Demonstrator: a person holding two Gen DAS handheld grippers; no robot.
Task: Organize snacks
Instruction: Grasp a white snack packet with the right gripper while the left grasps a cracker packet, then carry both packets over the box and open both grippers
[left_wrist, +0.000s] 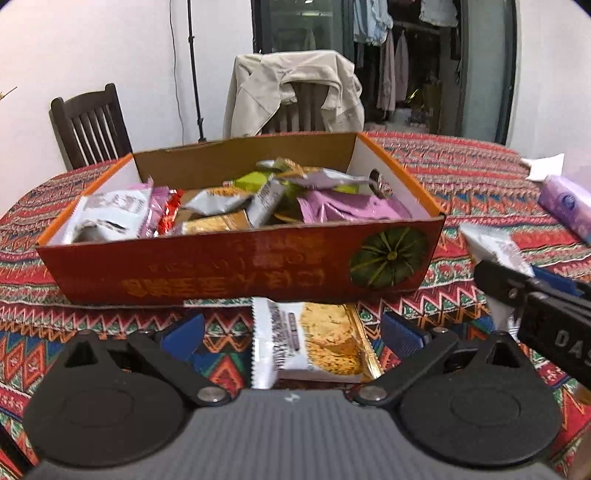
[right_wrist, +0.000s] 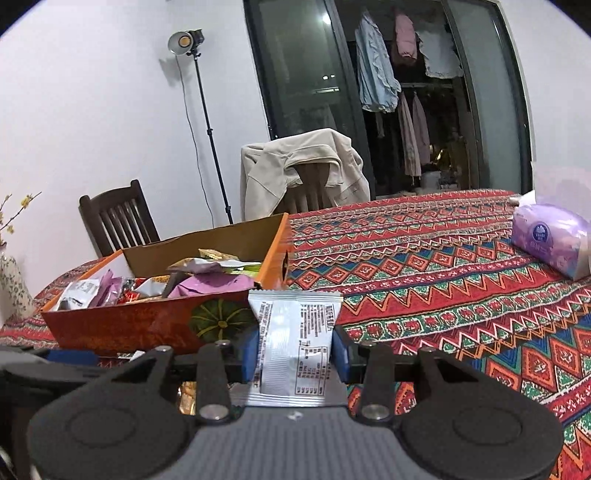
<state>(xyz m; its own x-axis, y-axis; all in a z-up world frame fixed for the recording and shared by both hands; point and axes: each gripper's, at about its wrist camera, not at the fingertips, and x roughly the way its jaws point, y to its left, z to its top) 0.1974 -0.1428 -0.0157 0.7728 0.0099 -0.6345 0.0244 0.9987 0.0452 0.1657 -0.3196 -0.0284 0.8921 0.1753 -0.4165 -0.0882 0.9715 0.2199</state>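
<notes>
An orange cardboard box (left_wrist: 207, 269) with a pumpkin picture stands on the patterned tablecloth and holds several snack packets (left_wrist: 229, 199). My left gripper (left_wrist: 293, 332) is open, its blue pads on either side of a white cracker packet (left_wrist: 306, 339) lying on the cloth before the box. My right gripper (right_wrist: 295, 350) is shut on a white snack packet (right_wrist: 295, 339), held upright to the right of the box's (right_wrist: 122, 321) near corner. The right gripper and its packet also show at the right edge of the left wrist view (left_wrist: 524, 291).
A purple tissue pack (right_wrist: 550, 240) lies at the table's far right. Two chairs stand behind the table, one dark wood (right_wrist: 114, 221), one draped with a beige jacket (right_wrist: 303, 166). A light stand (right_wrist: 207, 122) is by the wall. A vase (right_wrist: 13, 288) stands at the far left.
</notes>
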